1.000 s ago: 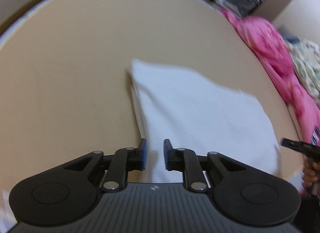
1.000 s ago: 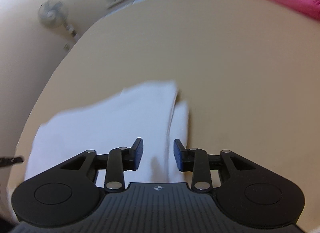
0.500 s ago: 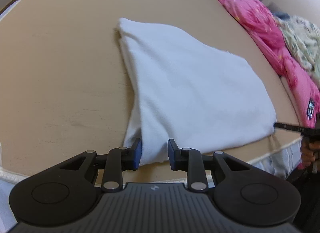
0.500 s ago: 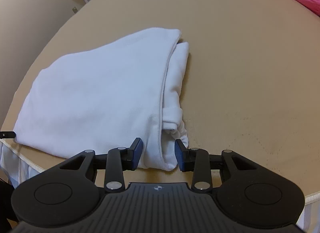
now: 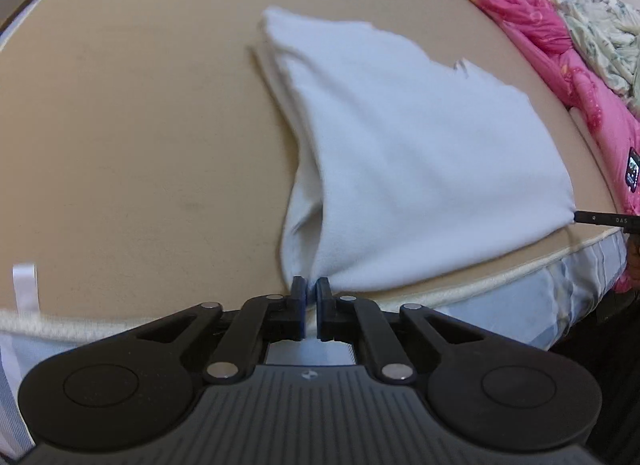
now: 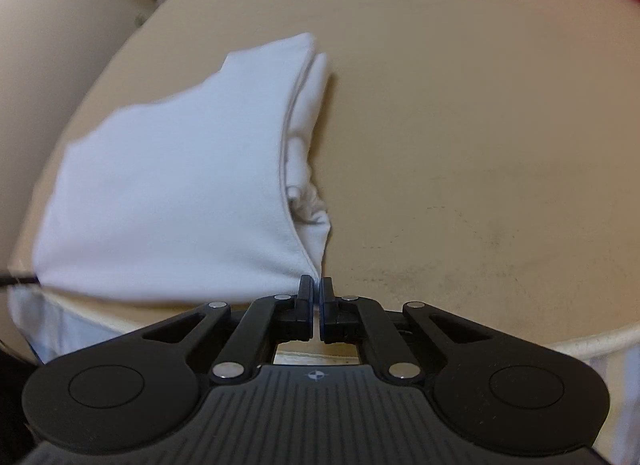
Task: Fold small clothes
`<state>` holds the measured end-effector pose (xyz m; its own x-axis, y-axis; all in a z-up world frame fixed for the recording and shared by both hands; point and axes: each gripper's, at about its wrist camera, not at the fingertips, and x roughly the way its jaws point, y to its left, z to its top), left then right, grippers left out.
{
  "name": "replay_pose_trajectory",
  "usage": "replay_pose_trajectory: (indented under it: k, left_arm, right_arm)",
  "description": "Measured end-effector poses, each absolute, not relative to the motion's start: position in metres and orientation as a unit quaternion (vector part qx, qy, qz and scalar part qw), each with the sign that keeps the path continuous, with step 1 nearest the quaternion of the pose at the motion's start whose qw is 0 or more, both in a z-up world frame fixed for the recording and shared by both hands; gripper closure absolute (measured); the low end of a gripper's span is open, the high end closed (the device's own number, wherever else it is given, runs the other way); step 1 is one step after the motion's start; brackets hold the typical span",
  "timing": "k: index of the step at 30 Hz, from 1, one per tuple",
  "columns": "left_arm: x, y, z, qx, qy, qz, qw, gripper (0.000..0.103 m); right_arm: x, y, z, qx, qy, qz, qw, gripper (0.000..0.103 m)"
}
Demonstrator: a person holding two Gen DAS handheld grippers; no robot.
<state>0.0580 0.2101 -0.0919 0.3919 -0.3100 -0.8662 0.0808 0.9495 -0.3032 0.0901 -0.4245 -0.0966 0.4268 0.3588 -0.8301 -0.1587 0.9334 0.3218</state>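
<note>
Both tongs are clenching the near corners of a white garment [image 5: 420,169] that is lying partly folded on a tan mattress [image 5: 132,137], close to its near edge. Left tongs [image 5: 311,289] are pinching the near-left corner, with only a sliver of cloth showing between the blue pads. Right tongs [image 6: 316,289] are gripping the near-right corner in the same way, jaws almost touching with thin fabric between them. In the left view, the tip of the right tool is showing as a dark bar at the garment's right corner.

The garment is lying in several layers. Along its right side, a bunched inner fold [image 6: 308,169] is poking out beside the smooth top layer. A pink blanket [image 5: 552,37] is lying along the far right of the bed, well apart from the cloth.

My guess is that the next step is lifting these corners and carrying them toward the far edge. Several things could go wrong:

- Each grip is sitting at the very tip of a corner, so the cloth may slip out under tension.
- The pads may be holding only the top layer, leaving lower layers behind and spoiling the fold.
- The loose bunch on the right may drag and wrinkle further.
- Uneven lifting may skew the fold line.
</note>
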Motion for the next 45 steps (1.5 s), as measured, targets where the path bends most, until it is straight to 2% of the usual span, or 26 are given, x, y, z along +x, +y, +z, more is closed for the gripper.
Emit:
replay_pose_trajectory:
  k: [1,3,6,8,11,12,14,15,16,19,20,22,23,29,33,39,41,42,45]
  left_arm:
    - [0.059,0.212,-0.087,-0.116,0.528,-0.116,0.833,0.088]
    - [0.058,0.216,-0.075,-0.134,0.495,-0.113,0.851,0.084]
    - [0.061,0.205,-0.067,-0.152,0.472,-0.154,0.855,0.084]
    - [0.064,0.189,-0.072,-0.129,0.485,-0.166,0.849,0.084]
    - [0.073,0.176,-0.101,-0.076,0.556,-0.132,0.817,0.085]
    - [0.074,0.178,-0.106,-0.079,0.567,-0.125,0.81,0.087]
    - [0.076,0.181,-0.099,-0.102,0.554,-0.136,0.815,0.084]
    - [0.075,0.185,-0.091,-0.118,0.535,-0.146,0.824,0.077]
    - [0.075,0.189,-0.084,-0.136,0.519,-0.151,0.83,0.064]
    - [0.077,0.203,-0.075,-0.177,0.483,-0.142,0.846,0.04]
    - [0.08,0.202,-0.077,-0.185,0.48,-0.132,0.847,0.039]
    - [0.092,0.202,-0.084,-0.204,0.489,-0.112,0.841,0.035]
    - [0.095,0.203,-0.087,-0.21,0.497,-0.104,0.836,0.035]
    - [0.125,0.218,-0.109,-0.231,0.532,-0.062,0.812,0.03]
    - [0.126,0.231,-0.113,-0.242,0.526,-0.067,0.812,0.021]
    - [0.131,0.214,-0.116,-0.226,0.515,-0.079,0.823,0.022]
    - [0.133,0.21,-0.117,-0.238,0.511,-0.088,0.821,0.033]
    - [0.135,0.209,-0.121,-0.253,0.512,-0.092,0.816,0.043]
    - [0.136,0.202,-0.122,-0.246,0.51,-0.083,0.82,0.05]
  right_arm:
    - [0.09,-0.422,-0.093,0.09,0.503,0.151,0.846,0.101]
    - [0.09,-0.422,-0.082,0.07,0.472,0.108,0.872,0.098]
    - [0.088,-0.426,-0.066,0.082,0.414,0.092,0.902,0.088]
    - [0.089,-0.42,-0.061,0.106,0.392,0.132,0.904,0.088]
    - [0.092,-0.397,-0.068,0.09,0.402,0.187,0.892,0.078]
    - [0.094,-0.388,-0.073,0.07,0.416,0.189,0.887,0.07]
    - [0.103,-0.372,-0.093,0.006,0.466,0.161,0.87,0.068]
    - [0.104,-0.369,-0.1,-0.014,0.484,0.149,0.862,0.068]
    - [0.106,-0.368,-0.103,-0.02,0.49,0.142,0.86,0.068]
    - [0.104,-0.375,-0.084,0.017,0.441,0.146,0.886,0.068]
    - [0.103,-0.379,-0.075,0.038,0.417,0.154,0.895,0.067]
    - [0.102,-0.382,-0.065,0.067,0.383,0.163,0.907,0.055]
    - [0.104,-0.381,-0.064,0.069,0.375,0.163,0.91,0.053]
    - [0.112,-0.371,-0.072,0.036,0.393,0.135,0.909,0.053]
    - [0.111,-0.373,-0.071,0.039,0.392,0.128,0.91,0.053]
    - [0.122,-0.384,-0.077,0.053,0.39,0.124,0.911,0.053]
    - [0.123,-0.386,-0.076,0.058,0.388,0.123,0.912,0.053]
    - [0.123,-0.387,-0.075,0.06,0.387,0.123,0.912,0.053]
    - [0.123,-0.388,-0.075,0.061,0.385,0.124,0.913,0.053]
